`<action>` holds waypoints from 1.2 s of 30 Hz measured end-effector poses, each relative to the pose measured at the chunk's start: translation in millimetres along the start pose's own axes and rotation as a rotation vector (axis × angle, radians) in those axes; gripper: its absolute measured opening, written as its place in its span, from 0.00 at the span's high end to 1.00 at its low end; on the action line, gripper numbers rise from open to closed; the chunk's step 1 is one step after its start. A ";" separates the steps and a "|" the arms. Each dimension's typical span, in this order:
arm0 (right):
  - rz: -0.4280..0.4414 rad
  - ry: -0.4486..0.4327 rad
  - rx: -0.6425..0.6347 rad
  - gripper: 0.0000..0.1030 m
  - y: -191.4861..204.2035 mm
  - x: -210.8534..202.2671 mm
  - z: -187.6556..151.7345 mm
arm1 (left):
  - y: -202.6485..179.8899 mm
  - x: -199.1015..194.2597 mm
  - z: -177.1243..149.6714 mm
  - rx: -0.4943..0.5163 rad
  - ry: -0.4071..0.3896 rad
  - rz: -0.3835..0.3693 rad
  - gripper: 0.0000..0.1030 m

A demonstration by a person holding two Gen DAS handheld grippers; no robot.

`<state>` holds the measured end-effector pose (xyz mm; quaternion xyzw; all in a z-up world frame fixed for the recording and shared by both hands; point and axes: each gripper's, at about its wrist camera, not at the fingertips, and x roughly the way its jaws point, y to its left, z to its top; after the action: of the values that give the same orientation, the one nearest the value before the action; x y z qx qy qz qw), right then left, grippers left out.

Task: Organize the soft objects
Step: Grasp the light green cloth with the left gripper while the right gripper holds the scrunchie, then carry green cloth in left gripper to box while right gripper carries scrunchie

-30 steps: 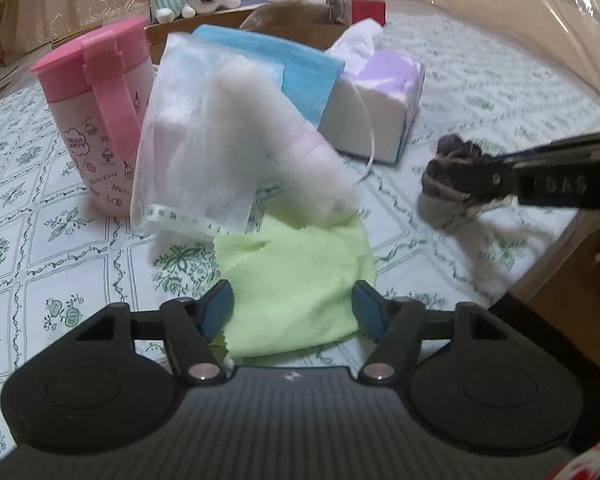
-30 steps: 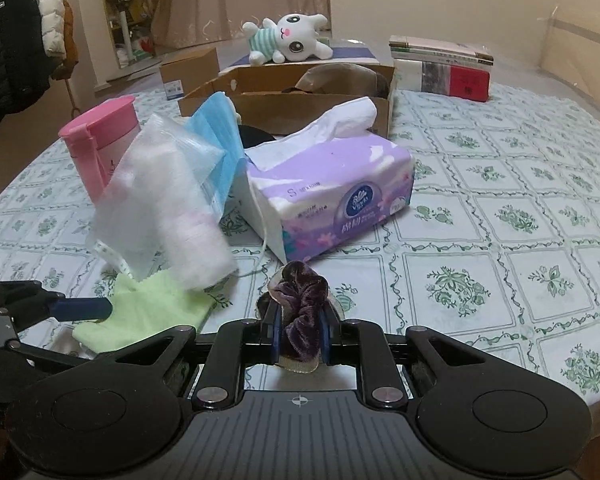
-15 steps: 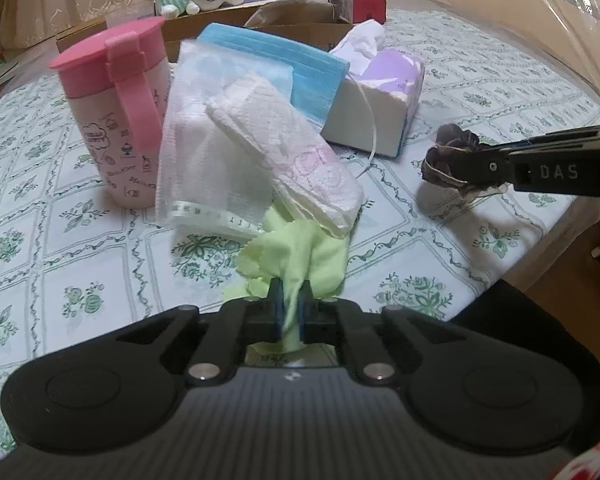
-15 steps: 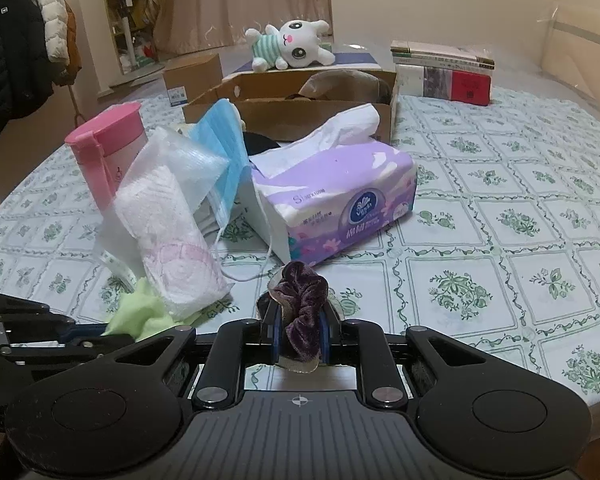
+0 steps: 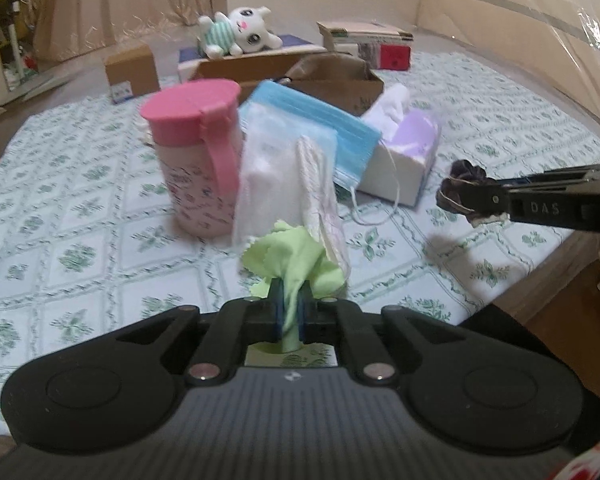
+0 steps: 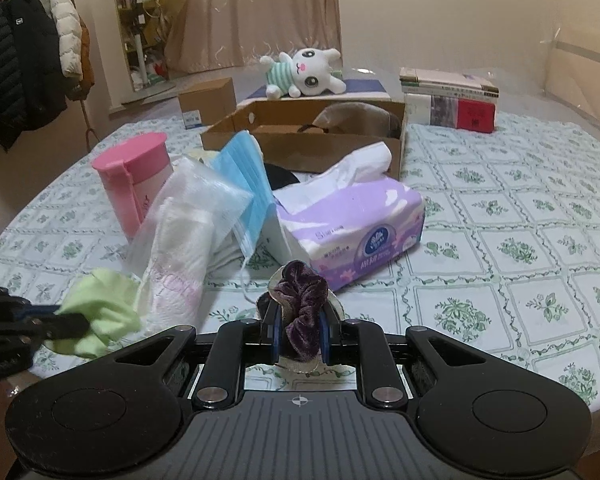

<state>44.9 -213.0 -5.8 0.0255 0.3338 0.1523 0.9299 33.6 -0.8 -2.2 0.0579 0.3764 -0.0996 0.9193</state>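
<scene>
- The left tongs (image 5: 289, 307) were clamped tight on a crumpled lime-green microfibre cloth (image 5: 290, 258), which bunched up above the blue pads and hung lifted clear of the tabletop (image 5: 80, 216), a surface covered in a white cloth printed with green floral squares.
- The right tongs (image 6: 299, 330) were pinched narrow on a dark purple velvet scrunchie (image 6: 302, 300) with a beige fabric piece tucked beneath it, held in the air above the near edge of the tabletop.
- In the left wrist view the right tongs reached in from the right side, the scrunchie at their tip, well apart from the green cloth.
- Just behind the green cloth stood a clear plastic bag holding white folded pads (image 5: 284, 184), leaning against a pink lidded plastic cup with a strap (image 5: 196, 156).
- A pale blue pleated face mask (image 5: 320, 124) rested tilted behind the bag, its ear loop trailing onto the tabletop.
- A lilac soft pack of tissues (image 6: 352, 228), one white tissue sticking out of its top, lay beside the mask.
- Farther back sat an open brown cardboard box (image 6: 320, 136) with something brown inside.
- A white plush rabbit in a green striped top (image 6: 304, 74) lay behind the box.
- A stack of books (image 6: 448, 100) stood to the right of the box.
</scene>
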 end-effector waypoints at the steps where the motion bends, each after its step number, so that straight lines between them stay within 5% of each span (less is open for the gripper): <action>1: 0.000 -0.004 0.000 0.82 0.6 -1.4 0.5 | 2.0 -3.6 0.7 -0.004 -0.007 0.005 0.94; 11: -0.002 -0.030 -0.007 0.82 4.8 -12.3 4.6 | 15.9 -26.6 1.3 -0.032 -0.043 0.049 0.94; 22: 0.011 -0.042 -0.028 0.82 7.3 -10.9 13.9 | 19.0 -28.3 25.7 -0.056 -0.092 0.001 0.94; 36: 0.032 -0.077 -0.055 0.82 -24.7 22.2 93.3 | 29.5 7.2 137.2 0.010 -0.197 -0.088 0.94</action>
<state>126.3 -224.8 49.2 0.0111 0.2930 0.1752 0.9399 138.7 1.9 91.1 0.0360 0.2861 -0.1470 0.9462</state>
